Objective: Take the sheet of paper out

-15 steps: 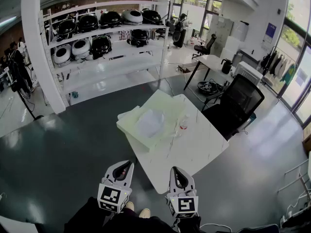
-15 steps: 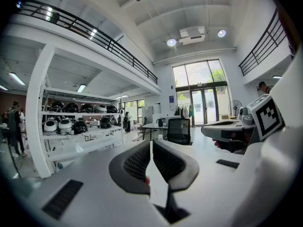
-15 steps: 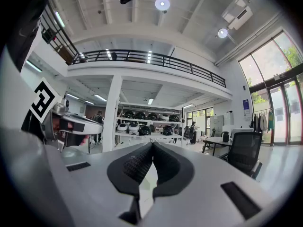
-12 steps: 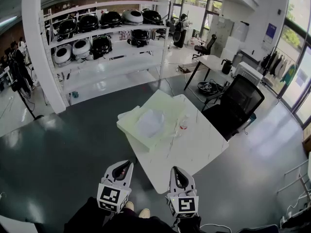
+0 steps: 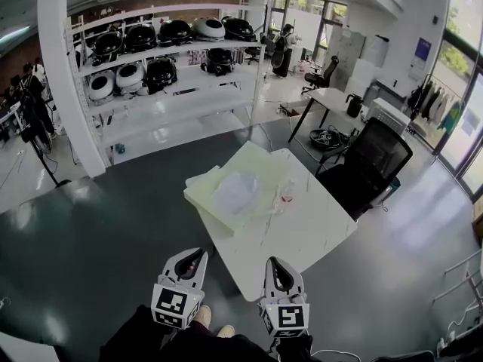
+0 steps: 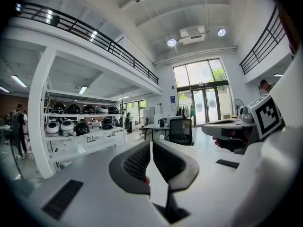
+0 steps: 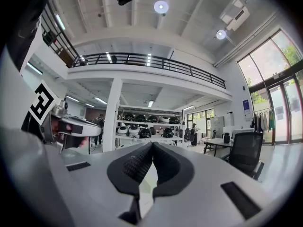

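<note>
Both are clenched on nothing: left gripper [image 5: 198, 255] and right gripper [image 5: 273, 264] hover near us, well short of the table [image 5: 302, 236]. The sheet of paper [image 5: 234, 193] lies far-left on it, white and rumpled, on a pale green flat folder [image 5: 200, 188] by the left edge. The risk, we'd say: thin limp paper creases or tears under a hard pinch, and that folder could skate off the smooth white top.

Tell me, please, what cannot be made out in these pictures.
- Head view: the white thing on the pale stack is too small to tell whether it is the sheet of paper.
- Head view: the red thing beside it is too small to name.
- Gripper views: shut jaws hide most of the table.
</note>
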`<state>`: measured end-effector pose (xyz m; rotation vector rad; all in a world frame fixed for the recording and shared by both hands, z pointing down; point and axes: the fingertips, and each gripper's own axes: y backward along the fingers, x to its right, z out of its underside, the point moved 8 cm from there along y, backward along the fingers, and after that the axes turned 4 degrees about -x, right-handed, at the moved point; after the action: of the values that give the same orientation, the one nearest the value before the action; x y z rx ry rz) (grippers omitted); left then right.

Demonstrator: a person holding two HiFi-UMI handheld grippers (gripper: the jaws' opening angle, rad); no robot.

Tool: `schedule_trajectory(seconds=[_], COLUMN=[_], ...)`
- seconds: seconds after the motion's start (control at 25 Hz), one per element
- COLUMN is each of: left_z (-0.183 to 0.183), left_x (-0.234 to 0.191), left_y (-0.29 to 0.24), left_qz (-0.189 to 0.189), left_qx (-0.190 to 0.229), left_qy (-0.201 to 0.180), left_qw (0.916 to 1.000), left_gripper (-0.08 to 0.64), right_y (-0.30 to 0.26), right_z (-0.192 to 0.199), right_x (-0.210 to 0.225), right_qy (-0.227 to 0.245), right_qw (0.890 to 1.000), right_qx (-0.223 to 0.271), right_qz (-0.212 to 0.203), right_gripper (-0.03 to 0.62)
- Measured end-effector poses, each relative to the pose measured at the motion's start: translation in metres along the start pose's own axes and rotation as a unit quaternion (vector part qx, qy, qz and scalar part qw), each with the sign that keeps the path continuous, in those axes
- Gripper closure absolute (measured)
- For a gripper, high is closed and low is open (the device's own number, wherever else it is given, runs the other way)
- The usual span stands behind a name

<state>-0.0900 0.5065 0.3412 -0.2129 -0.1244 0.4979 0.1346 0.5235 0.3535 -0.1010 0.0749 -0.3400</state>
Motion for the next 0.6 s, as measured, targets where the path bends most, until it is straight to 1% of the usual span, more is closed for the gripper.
schedule_trajectory(seconds=[0.16, 0.32, 0.44, 0.6], left_z=[-0.008, -0.007, -0.01, -0.016], left_x=[-0.005, -0.019, -0.043, -0.087], left_y=[-0.004, -0.014, -0.034, -0.074], left_qz=[-0.007, -0.011, -0.011, -0.004], left_qx=[0.004, 0.003, 0.004, 0.001], left_qy=[-0.007, -0.006, -0.006, -0.007], left_qw=[0.9999, 0.9999, 0.9999, 1.0], left_gripper=[0.525, 0.525, 0.525, 0.525], right_y=[-0.007, -0.025, -0.055, -0.112], right_z=[-0.006, -0.004, -0.007, -0.014], right_x=[0.004, 0.003, 0.001, 0.002], right_qy=[-0.005, -0.007, -0.007, -0.008], right_qw=[1.0, 1.0, 1.0, 1.0], right_qx=[0.007, 0.009, 0.009, 0.007], right_qz=[-0.002, -0.005, -0.004, 0.001], right_gripper=[0.576, 0.577, 0.577, 0.576])
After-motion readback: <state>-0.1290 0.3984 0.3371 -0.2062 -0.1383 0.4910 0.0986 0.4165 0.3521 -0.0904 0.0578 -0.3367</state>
